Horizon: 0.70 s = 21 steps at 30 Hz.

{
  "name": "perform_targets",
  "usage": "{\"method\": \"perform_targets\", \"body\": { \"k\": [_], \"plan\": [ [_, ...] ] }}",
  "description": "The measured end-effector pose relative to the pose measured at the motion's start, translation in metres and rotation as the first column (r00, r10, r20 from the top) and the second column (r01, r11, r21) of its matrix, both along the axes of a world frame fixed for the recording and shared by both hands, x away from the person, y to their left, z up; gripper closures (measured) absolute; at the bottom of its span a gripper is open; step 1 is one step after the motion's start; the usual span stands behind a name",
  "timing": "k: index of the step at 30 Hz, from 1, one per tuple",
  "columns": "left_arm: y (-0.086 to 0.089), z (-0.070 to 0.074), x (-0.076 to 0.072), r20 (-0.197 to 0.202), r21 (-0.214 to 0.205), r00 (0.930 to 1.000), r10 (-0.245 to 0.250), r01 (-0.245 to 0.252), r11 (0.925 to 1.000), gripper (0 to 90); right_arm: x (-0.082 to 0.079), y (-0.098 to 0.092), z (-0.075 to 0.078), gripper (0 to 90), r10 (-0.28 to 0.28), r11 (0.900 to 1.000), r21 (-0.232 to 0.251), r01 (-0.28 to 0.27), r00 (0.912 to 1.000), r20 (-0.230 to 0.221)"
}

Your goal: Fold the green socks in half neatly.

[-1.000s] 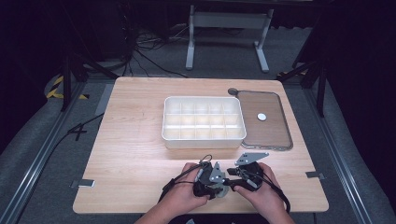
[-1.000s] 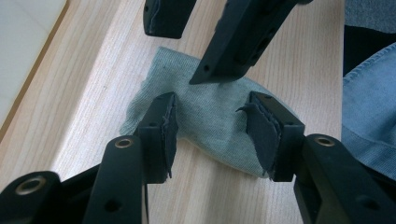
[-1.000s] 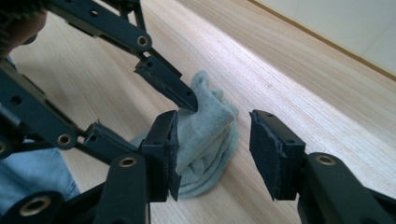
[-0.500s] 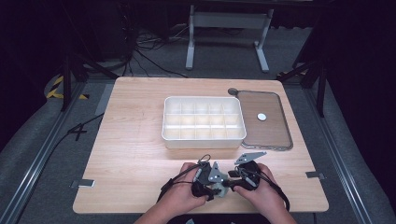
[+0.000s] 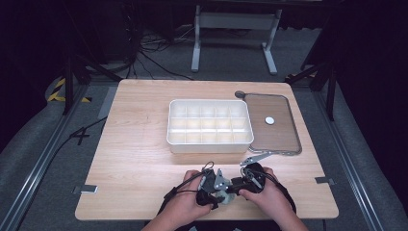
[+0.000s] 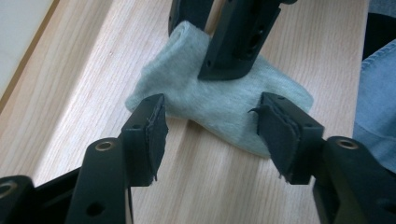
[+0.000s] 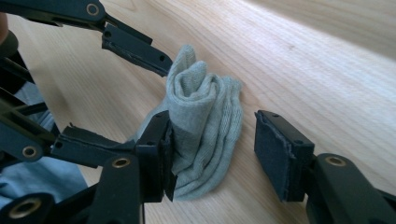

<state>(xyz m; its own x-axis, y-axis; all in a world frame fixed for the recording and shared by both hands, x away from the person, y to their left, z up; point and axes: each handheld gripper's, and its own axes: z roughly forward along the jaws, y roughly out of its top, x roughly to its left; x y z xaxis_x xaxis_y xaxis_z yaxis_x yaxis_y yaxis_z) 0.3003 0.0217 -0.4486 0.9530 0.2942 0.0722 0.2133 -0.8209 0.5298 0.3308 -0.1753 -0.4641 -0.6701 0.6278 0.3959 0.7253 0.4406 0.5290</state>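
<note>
A light grey-green sock [image 5: 224, 196], partly rolled, lies on the wooden table [image 5: 139, 159] near its front edge, between two hands. My left gripper [image 6: 208, 126] is open and its jaws have just been opening. The flat part of the sock [image 6: 224, 102] lies between and just past its tips, and the pads do not press on it. My right gripper [image 7: 212, 149] comes in from the opposite side and straddles the rolled end of the sock [image 7: 205, 116]. One pad touches the roll and the other pad [image 7: 275, 154] stands apart from it.
A white compartment box [image 5: 210, 102] stands mid-table. Right of it lies a brown metal-rimmed tray [image 5: 279, 139] with a small white disc [image 5: 269, 121] on it. The front table edge runs just below the hands. Blue sleeve fabric [image 6: 378, 102] shows beside the sock.
Both hands stay at the front edge with the sock between them. The high view is too small to show the jaws' spread changing.
</note>
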Motion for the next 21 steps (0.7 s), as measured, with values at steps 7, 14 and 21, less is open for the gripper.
{"method": "perform_targets", "body": {
  "k": [7,14,21],
  "plan": [
    [0.003,-0.001,0.000,-0.013,-0.013,0.9998,0.012,-0.012,0.9998,41.7,0.001,0.003,-0.001,64.6,0.015,0.9993,0.037,-0.013,0.9987,-0.050],
    [0.011,0.000,0.005,-0.053,-0.057,0.9982,0.028,-0.032,0.9979,43.6,-0.005,0.011,0.009,74.5,0.055,0.9981,-0.031,-0.054,0.9982,0.026],
    [0.028,0.011,0.013,-0.049,-0.117,0.9954,0.083,-0.088,0.9892,41.9,-0.006,0.006,0.020,76.0,0.055,0.9982,-0.030,-0.053,0.9941,0.093]
  ]
}}
